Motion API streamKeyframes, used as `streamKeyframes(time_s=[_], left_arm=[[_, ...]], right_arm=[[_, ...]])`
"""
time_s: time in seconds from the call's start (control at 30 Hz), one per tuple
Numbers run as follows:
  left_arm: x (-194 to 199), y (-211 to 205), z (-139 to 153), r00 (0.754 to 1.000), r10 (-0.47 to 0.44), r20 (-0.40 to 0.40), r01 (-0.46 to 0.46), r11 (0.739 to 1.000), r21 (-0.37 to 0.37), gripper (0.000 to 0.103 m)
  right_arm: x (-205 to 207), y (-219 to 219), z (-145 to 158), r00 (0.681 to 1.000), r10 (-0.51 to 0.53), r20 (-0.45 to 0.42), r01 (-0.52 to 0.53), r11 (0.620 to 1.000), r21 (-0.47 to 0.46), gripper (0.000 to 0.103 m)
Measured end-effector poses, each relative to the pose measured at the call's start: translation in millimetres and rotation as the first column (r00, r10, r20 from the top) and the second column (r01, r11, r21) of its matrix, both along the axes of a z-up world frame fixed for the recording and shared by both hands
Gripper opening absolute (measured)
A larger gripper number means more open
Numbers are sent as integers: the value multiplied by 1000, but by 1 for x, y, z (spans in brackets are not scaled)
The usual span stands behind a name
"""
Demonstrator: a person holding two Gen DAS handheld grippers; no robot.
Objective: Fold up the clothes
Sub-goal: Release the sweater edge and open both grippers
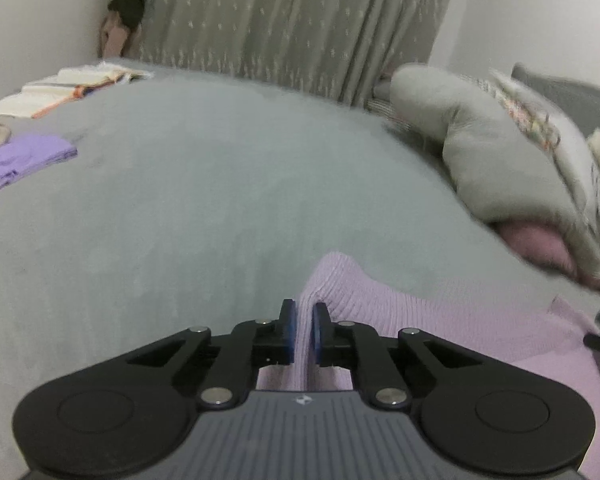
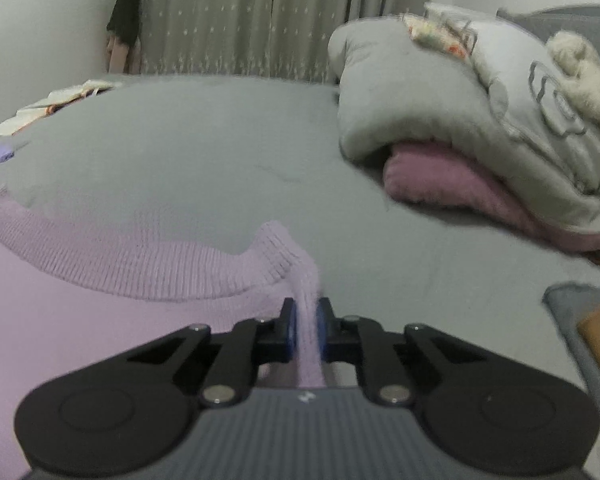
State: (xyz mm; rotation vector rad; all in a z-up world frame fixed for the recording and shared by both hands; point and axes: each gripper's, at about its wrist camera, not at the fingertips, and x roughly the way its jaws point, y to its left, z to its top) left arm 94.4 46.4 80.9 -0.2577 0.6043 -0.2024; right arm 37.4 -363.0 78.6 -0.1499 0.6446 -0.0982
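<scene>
The left gripper (image 1: 303, 312) and right gripper (image 2: 305, 312) each pinch a ribbed edge, probably the hem, of a lilac knit sweater (image 2: 100, 264) spread on the grey bed (image 2: 204, 152).

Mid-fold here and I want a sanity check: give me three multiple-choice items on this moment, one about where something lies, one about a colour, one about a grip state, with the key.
1. Where does the folded grey blanket lie in the right wrist view?
A. Far right of the bed, over a pink bundle
B. Under the garment being held
C. Hanging on the curtain

2. What colour is the ribbed knit garment being held?
A. Dark green
B. Pale lilac
C. Orange

3. What is the left gripper doing?
A. Wide open above the bed
B. Shut on a book
C. Shut on a fold of the garment

Key: A, the grey blanket sits over the pink bundle on the bed. B, the knit garment is pale lilac. C, the left gripper has fabric pinched between its fingers.
</scene>
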Motion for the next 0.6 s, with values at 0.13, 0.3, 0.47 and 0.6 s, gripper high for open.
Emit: streamKeyframes(time_s=[0.13, 0.3, 0.47, 0.6], left_arm=[[6, -4, -14, 998, 5, -56, -3, 999, 35, 11], [19, 8, -33, 985, 34, -171, -39, 999, -29, 34], [19, 18, -24, 986, 34, -161, -48, 996, -80, 36], [14, 30, -17, 983, 59, -174, -84, 987, -138, 44]], right_arm=[[0, 6, 6, 999, -12, 35, 14, 999, -40, 9], [14, 5, -31, 995, -42, -89, 36, 997, -65, 11], [9, 7, -19, 995, -85, -43, 80, 992, -100, 20], [-1, -6, -4, 993, -119, -7, 119, 992, -39, 29]])
